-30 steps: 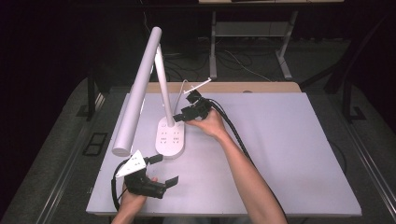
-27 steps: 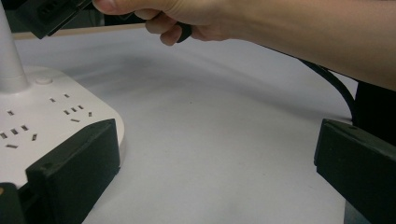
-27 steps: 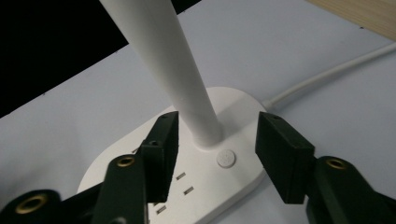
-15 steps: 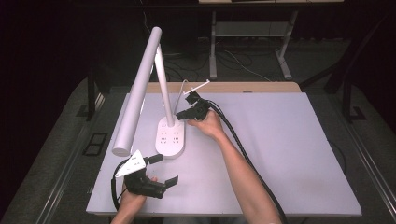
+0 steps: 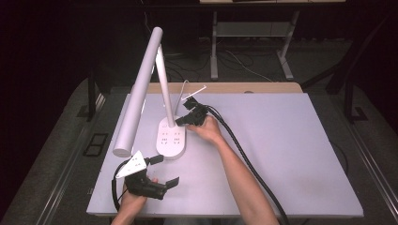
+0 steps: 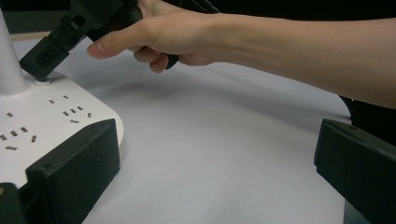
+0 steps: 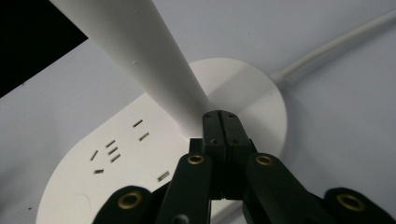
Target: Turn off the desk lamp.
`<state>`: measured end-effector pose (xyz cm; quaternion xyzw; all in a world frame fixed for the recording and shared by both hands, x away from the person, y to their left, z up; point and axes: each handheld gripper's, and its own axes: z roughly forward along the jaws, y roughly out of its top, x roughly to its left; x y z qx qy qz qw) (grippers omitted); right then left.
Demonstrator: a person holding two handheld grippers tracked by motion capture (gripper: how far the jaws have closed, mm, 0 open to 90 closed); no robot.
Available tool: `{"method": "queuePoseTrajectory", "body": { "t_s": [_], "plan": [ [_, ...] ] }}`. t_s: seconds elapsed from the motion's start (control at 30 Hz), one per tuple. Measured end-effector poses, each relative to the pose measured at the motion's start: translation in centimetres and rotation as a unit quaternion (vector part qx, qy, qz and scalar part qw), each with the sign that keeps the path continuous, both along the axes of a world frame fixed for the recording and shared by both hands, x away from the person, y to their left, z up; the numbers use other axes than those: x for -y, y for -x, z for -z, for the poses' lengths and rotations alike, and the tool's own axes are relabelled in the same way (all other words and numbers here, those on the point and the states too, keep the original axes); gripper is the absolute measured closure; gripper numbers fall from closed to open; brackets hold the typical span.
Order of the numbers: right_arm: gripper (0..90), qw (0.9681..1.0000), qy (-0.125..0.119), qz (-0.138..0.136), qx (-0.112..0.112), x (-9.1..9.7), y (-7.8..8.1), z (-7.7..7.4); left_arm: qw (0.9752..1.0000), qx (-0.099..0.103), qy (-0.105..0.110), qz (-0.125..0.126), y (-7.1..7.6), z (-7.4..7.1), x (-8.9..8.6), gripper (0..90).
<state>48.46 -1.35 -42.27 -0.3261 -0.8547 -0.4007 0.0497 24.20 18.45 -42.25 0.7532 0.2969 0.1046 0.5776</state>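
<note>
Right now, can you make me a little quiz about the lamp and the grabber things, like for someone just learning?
1. True or false: the right gripper has its jaws wide open.
2. What does the tip of the right gripper press on: A) the lamp's long head, B) a small round button on the lamp base beside the stem, C) the white cord?
3. What is the left gripper doing?

Key
1. False. Its jaws are shut together, with nothing between them.
2. B.
3. It rests low on the table in front of the lamp base, jaws open, holding nothing.
</note>
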Motion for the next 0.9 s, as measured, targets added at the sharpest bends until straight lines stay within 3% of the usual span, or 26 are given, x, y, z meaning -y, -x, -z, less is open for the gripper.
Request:
{"method": "queuePoseTrajectory", "body": {
  "t_s": [0.13,0.27,0.37,0.5,0.9],
  "plan": [
    [90.0,0.9999,0.006,0.001,0.012,-0.07,0.11,0.03,1.0,0.0,-0.001,0.0,-0.01,0.01,0.05,0.0],
    [90.0,1.0,-0.003,0.0,0.006,0.19,0.13,0.25,1.0,0.0,0.001,-0.001,0.05,-0.03,0.01,0.0],
    [90.0,0.9998,0.011,0.003,0.017,-0.14,0.42,-0.02,1.0,0.001,0.002,0.0,0.06,-0.06,-0.12,0.0],
    [90.0,0.9999,-0.003,0.007,0.011,-0.05,0.34,0.06,1.0,0.0,0.003,-0.002,0.03,-0.04,-0.14,0.0],
    [90.0,0.9999,-0.009,0.007,0.002,0.22,0.17,0.2,1.0,0.0,0.004,0.0,0.03,-0.06,-0.09,0.0]
  ]
}}
